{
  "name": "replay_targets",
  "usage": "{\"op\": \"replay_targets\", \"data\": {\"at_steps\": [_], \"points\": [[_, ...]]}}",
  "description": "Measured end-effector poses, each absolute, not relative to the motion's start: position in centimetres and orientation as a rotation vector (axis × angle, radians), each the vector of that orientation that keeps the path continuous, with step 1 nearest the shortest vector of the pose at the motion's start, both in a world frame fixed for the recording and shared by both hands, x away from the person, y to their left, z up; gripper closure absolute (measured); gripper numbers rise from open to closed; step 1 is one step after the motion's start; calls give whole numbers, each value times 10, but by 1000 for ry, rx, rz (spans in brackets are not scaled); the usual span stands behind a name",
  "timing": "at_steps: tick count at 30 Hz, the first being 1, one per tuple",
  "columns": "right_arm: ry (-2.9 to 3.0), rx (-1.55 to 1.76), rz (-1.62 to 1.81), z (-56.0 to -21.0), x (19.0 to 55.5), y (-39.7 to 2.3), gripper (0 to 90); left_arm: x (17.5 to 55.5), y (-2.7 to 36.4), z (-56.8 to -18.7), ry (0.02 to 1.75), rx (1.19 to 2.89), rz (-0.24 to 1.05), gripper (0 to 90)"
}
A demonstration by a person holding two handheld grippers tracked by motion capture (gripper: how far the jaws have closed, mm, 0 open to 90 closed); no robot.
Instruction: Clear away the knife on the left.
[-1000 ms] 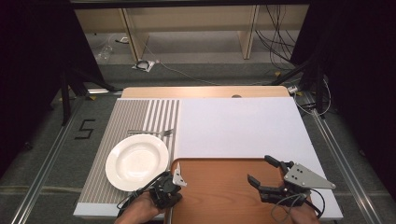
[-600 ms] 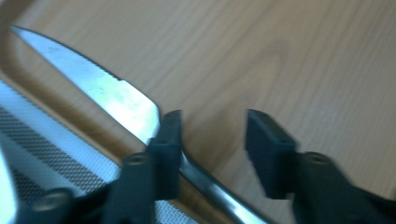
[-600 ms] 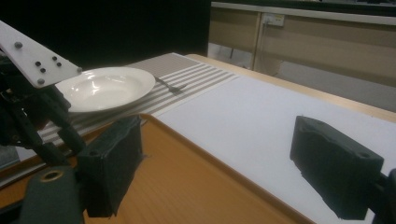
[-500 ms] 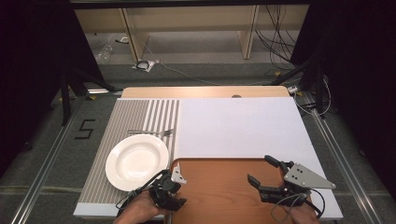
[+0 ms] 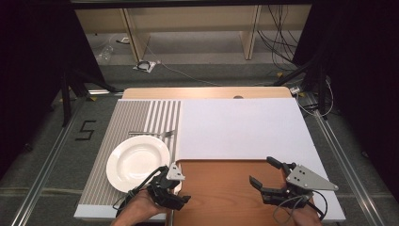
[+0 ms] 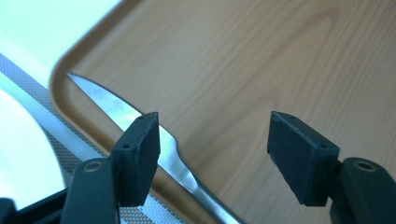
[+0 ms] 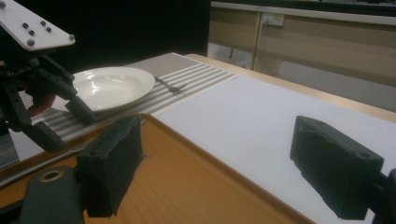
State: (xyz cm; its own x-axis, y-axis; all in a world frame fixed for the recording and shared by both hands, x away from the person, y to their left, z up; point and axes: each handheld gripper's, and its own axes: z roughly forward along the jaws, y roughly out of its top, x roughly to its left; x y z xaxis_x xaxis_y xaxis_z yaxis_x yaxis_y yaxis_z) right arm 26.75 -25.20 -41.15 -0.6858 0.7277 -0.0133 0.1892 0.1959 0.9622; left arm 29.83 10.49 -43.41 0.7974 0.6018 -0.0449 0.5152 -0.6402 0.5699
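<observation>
plate (image 5: pixel 136 162) on striped mat (image 5: pixel 127 125), fork (image 5: pixel 151 133) just beyond it. left claw (image 6: pixel 212 154) at tray's (image 5: pixel 226 188) left edge, jaws just been opening, now released; knife (image 6: pixel 140 133) lies on tray rim below them, beside one pad, not gripped. right claw (image 5: pixel 267 175) over tray's right side, jaws apart, nothing between.

Black tongs (image 5: pixel 171 188) — grey screw-dotted plates, trailing cables
</observation>
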Motion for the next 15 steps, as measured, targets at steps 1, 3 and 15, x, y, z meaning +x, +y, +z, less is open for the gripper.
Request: {"op": "replay_targets", "data": {"at_steps": [1,3,15], "points": [[2004,853,1507,-412,268,-252,179,298,105,-433,829,2398,205,322],[2005,853,1506,-412,268,-252,179,299,107,-431,833,2387,215,307],[2002,851,1510,-412,268,-253,179,306,118,-422,872,2320,254,239]]}}
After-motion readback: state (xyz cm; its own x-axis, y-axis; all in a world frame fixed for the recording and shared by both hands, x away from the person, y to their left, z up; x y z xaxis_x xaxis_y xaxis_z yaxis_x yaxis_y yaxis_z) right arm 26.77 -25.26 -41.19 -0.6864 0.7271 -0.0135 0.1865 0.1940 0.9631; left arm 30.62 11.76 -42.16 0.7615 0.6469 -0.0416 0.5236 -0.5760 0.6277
